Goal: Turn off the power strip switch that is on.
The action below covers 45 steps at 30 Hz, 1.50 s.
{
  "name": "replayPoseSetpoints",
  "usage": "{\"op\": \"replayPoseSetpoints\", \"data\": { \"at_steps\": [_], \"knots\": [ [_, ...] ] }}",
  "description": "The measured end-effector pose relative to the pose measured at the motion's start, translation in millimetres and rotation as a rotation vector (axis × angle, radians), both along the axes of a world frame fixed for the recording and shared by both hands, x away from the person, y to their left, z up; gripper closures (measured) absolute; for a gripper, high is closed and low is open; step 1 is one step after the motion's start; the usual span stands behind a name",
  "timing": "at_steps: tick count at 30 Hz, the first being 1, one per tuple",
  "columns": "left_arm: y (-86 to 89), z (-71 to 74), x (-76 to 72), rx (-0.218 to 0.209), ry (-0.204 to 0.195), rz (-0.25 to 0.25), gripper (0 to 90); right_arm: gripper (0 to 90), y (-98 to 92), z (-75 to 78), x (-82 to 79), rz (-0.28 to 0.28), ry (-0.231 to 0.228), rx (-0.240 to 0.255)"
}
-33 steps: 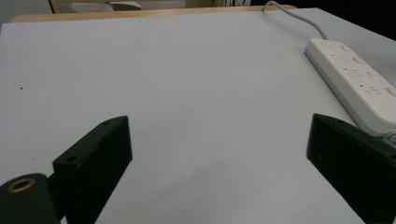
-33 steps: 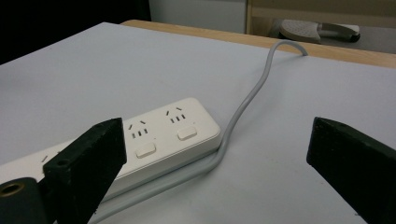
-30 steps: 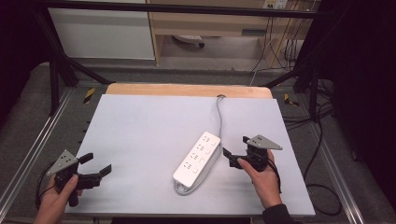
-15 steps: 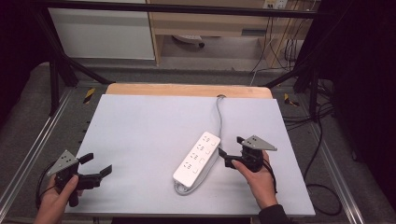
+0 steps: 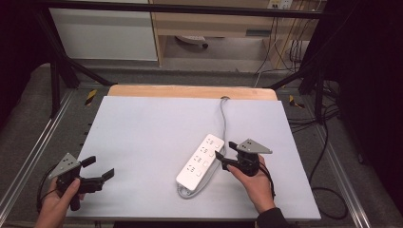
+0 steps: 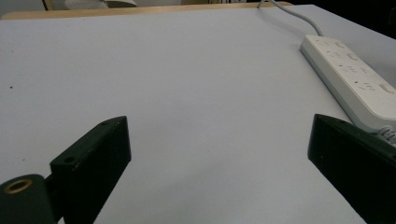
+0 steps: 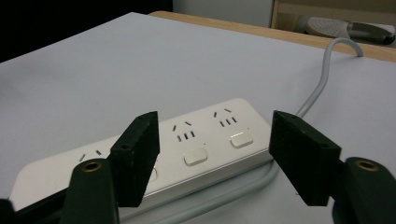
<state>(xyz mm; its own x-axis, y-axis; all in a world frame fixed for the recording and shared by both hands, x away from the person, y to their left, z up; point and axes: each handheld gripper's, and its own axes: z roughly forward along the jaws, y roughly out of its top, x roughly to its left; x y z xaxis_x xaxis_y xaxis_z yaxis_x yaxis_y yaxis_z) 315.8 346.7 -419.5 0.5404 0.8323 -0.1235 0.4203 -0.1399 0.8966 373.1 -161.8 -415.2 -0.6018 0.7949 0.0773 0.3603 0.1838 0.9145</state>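
High view puts the right tool [image 5: 222, 160] at the strip's [image 5: 201, 162] right edge, mid-surface [image 5: 142, 128], jaws just narrowing yet clear of it, so next comes aligning and pinching, while the left tool [image 5: 101, 167] waits spread.

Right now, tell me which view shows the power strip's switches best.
The right gripper view: the power strip sits close, its buttons and sockets sharp. The high view shows the whole strip small; the left gripper view catches one side at an angle.
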Motion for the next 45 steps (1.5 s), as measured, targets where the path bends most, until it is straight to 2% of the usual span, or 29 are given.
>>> {"op": "replayPoseSetpoints", "data": {
  "at_steps": [2, 3, 4, 5, 7, 8, 12, 13, 14, 15, 21, 33, 45],
  "knots": [
    [0.0, -0.1, 0.1, -0.001, -0.001, 0.001, 6.0, 39.3, 0.9, -0.4, -0.5, 0.004, -0.001, -0.004],
    [0.0, -0.1, 0.2, -0.001, -0.001, 0.001, 6.0, 44.1, 2.1, -1.3, -1.1, 0.011, 0.002, -0.006],
    [-0.2, -0.2, 0.1, -0.001, 0.0, 0.0, 6.0, 44.1, 2.1, -1.3, -1.1, 0.011, 0.002, -0.006],
    [-0.3, -0.2, 0.1, -0.001, 0.0, -0.002, 6.0, 49.1, 2.3, -2.1, -1.6, 0.014, -0.001, -0.005],
    [-0.5, -0.1, 0.0, 0.001, -0.001, -0.003, 6.0, 51.1, 2.3, -2.5, -1.6, 0.013, -0.001, -0.004],
    [-0.5, -0.1, 0.0, 0.001, -0.002, -0.004, 6.0, 55.1, 2.4, -3.2, -1.8, 0.015, -0.001, -0.003],
    [-0.7, -0.1, 0.1, 0.004, -0.002, -0.005, 6.0, 60.7, 3.1, -4.0, -2.5, 0.019, -0.003, -0.002],
    [-0.8, -0.2, 0.1, 0.006, -0.001, -0.006, 6.0, 67.0, 3.8, -5.2, -2.9, 0.025, -0.003, 0.001],
    [-1.1, -0.4, 0.1, 0.006, 0.002, -0.008, 6.0, 67.0, 3.8, -5.2, -2.9, 0.025, -0.003, 0.001],
    [-1.4, -0.5, 0.1, 0.007, 0.003, -0.009, 6.0, 71.3, 4.7, -6.3, -3.4, 0.036, -0.005, 0.002],
    [-2.2, -0.5, -0.1, 0.017, 0.0, -0.013, 6.0, 79.9, 8.6, -10.1, -5.0, 0.056, -0.009, -0.008],
    [-3.4, -0.9, -0.3, 0.018, 0.002, -0.029, 6.0, 86.3, 16.8, -16.2, -8.0, 0.093, -0.006, -0.031],
    [-4.2, -1.1, -0.4, 0.018, 0.004, -0.034, 6.1, 89.3, 19.2, -19.9, -8.2, 0.103, 0.009, -0.036]
  ]
}}
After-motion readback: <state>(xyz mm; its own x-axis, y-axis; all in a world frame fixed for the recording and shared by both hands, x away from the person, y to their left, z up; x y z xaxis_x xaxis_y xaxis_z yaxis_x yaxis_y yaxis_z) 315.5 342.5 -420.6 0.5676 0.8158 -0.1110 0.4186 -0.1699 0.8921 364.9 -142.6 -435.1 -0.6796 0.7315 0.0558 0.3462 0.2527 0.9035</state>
